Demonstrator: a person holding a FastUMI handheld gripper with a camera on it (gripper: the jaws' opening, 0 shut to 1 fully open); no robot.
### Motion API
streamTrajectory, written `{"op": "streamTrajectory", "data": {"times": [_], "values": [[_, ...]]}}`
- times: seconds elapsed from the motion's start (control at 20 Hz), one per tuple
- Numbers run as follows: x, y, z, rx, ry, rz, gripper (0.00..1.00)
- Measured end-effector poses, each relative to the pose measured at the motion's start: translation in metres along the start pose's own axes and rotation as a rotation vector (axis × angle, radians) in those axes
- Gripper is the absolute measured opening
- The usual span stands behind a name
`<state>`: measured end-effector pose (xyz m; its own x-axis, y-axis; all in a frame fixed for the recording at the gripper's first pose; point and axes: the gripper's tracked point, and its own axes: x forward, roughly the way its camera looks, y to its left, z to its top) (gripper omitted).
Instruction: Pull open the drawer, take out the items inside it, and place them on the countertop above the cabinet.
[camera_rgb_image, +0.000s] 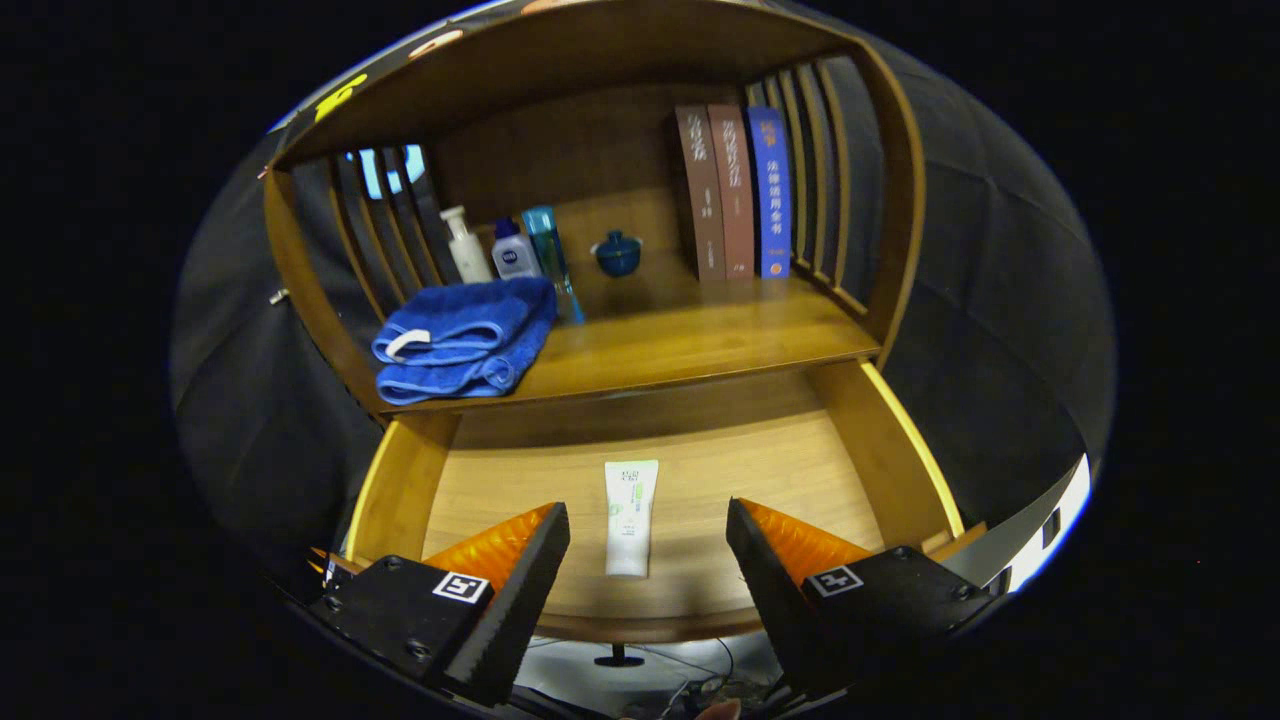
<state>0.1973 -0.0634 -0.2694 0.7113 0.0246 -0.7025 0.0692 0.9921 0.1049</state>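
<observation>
Tongs (648, 520) are hanging over the pulled-out drawer (905, 455) with the two fingers standing wide apart, gripping nothing. Between those fingers, and reaching a little beyond their tips, a white tube (630, 517) with green print is lying flat on the drawer's wooden floor, its cap end pointing toward the gripper and its flat crimped end pointing toward the cabinet. Neither finger is touching the tube; there is a clear gap on each side.

Around the tube the drawer floor is showing bare wood, closed in by the side walls and a low front edge just under the fingers. Above the drawer the countertop (700, 345) is carrying a folded blue towel (465, 340) at its left front corner. Behind the towel three bottles are standing upright close together: a white pump bottle (466, 245), a short white bottle with a blue cap (514, 252), and a tall teal bottle (548, 255). Further back, near the middle, a small dark blue lidded pot (617, 253) is sitting alone. To its right three books (735, 192) are standing upright side by side against the slatted right side of the shelf.
</observation>
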Motion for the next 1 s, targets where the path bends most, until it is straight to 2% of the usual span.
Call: {"op": "streamTrajectory", "data": {"times": [0.35, 0.8, 1.0], "values": [[0.080, 0.007, -0.029, -0.051, 0.243, -0.054, 0.99], [0.122, 0.011, -0.069, -0.031, 0.478, -0.078, 0.99], [0.123, 0.005, -0.081, -0.042, 0.542, -0.125, 0.77]]}}
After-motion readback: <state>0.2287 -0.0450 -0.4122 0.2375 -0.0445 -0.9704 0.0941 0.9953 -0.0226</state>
